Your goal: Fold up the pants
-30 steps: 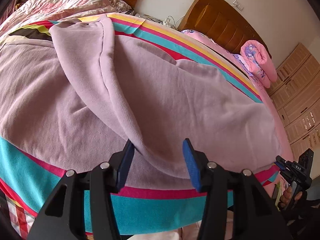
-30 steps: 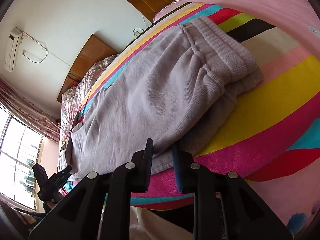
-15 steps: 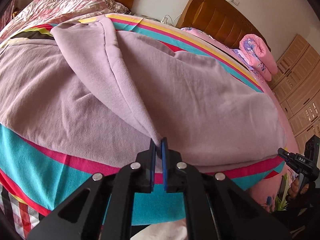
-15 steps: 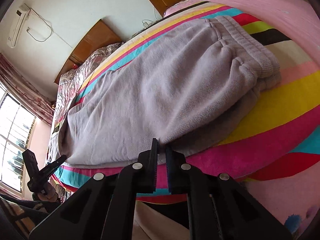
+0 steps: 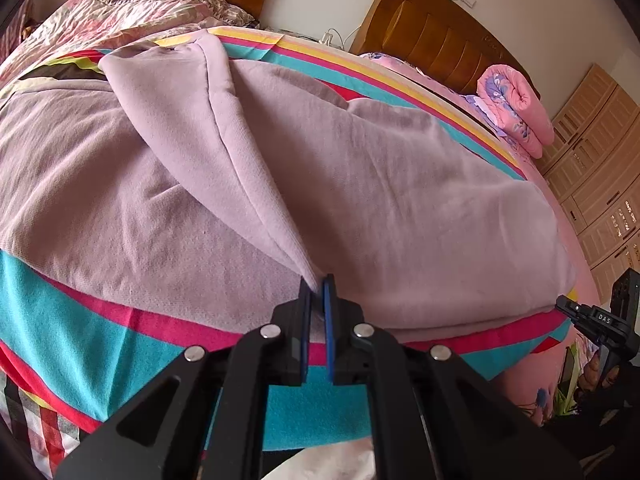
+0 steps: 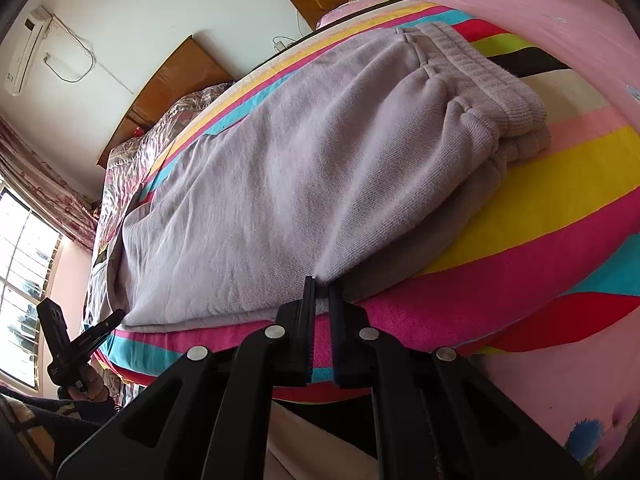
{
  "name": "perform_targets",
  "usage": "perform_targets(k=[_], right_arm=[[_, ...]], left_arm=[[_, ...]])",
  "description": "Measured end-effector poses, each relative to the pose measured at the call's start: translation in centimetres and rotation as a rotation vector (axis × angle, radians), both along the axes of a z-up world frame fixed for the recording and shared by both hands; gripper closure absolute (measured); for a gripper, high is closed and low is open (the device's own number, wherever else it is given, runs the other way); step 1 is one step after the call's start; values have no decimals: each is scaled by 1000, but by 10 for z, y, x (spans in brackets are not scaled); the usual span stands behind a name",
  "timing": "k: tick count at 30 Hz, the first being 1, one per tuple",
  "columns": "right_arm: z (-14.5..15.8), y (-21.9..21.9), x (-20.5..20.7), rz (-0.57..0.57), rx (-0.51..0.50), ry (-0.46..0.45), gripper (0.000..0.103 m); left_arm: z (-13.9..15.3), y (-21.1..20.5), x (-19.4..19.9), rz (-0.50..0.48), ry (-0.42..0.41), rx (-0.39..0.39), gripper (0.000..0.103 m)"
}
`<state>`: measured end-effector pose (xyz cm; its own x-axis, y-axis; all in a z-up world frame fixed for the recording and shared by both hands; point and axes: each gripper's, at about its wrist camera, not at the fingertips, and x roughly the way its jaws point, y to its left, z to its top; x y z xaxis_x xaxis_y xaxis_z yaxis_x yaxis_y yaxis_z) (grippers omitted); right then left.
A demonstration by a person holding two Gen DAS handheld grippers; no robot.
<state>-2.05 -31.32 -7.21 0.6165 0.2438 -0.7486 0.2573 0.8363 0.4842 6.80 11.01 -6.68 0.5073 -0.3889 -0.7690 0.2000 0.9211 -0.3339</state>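
Lilac sweatpants [image 5: 380, 184] lie flat across a striped blanket [image 5: 80, 304] on the bed. In the left wrist view my left gripper [image 5: 317, 286] is shut on a pinched ridge of the pants' near edge, and the fold runs up and away from it. In the right wrist view the pants [image 6: 300, 168] show their ribbed waistband [image 6: 492, 76] at the far right. My right gripper [image 6: 321, 286] is shut on the near edge of the pants. The right gripper also shows at the right edge of the left wrist view [image 5: 592, 320].
A rolled pink quilt [image 5: 516, 108] lies by a wooden headboard [image 5: 432, 36]. Cabinets [image 5: 600, 168] stand at the right. A second bed with a patterned cover [image 5: 132, 12] is at the far left. A window [image 6: 24, 292] and wall air conditioner [image 6: 28, 52] show in the right view.
Both grippers closed on the pants' near edge: the left went from wide open to shut on a fabric ridge, the right from slightly open to shut. Both have pulled back a little.
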Motion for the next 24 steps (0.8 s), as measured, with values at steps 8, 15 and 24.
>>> perform_targets(k=[8,15,24], right_arm=[[50,5,-8,31,-189,-26,64],[65,42,55,176,-378,-96,54],[40,65,86,281,-539,-25,40]], left_arm=[[38,24,-11,89,-102,33,68],[114,-60,51,-159,-281,57,34],[18,-252,169,-407,-114,237,34]])
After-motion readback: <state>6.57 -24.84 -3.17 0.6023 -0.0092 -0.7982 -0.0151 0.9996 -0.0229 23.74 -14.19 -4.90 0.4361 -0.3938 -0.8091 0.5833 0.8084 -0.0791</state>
